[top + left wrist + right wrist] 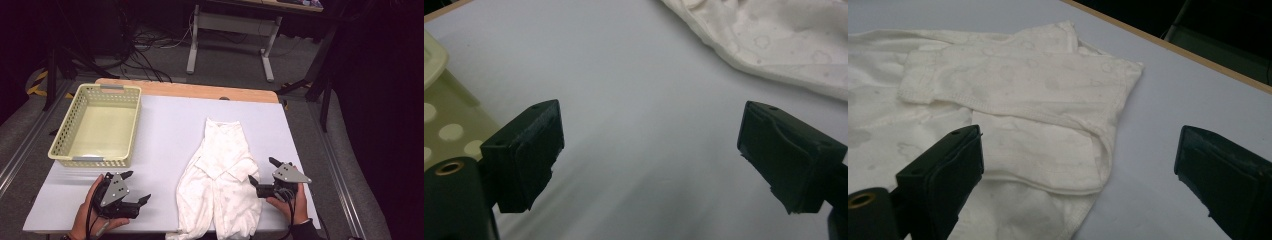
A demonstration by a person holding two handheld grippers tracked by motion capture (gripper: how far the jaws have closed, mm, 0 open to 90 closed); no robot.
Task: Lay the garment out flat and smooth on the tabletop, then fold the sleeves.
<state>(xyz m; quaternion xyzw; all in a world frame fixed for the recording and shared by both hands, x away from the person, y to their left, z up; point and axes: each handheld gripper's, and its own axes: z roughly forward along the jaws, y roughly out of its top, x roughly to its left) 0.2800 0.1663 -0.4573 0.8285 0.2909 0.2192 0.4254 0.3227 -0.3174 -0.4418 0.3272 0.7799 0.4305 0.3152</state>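
Observation:
A white patterned garment (pixel 220 175) lies spread on the pale table, running from the middle toward the front edge, with a sleeve folded across its body. My right gripper (pixel 264 171) sits at the garment's right edge, open, its jaws clear of the cloth. In the right gripper view the folded sleeve (pixel 1013 85) lies ahead of my open right gripper (pixel 1078 165). My left gripper (pixel 137 187) rests open on bare table left of the garment, nothing between its jaws. The left gripper view shows my left gripper (pixel 649 155) over table, with the garment (pixel 784 40) at upper right.
A pale yellow perforated basket (pixel 127 122) stands at the table's far left, and its wall (pixel 444 135) appears beside the left jaw. The table's wooden far edge (pixel 200 90) borders a floor with cables and a desk frame (pixel 230 30).

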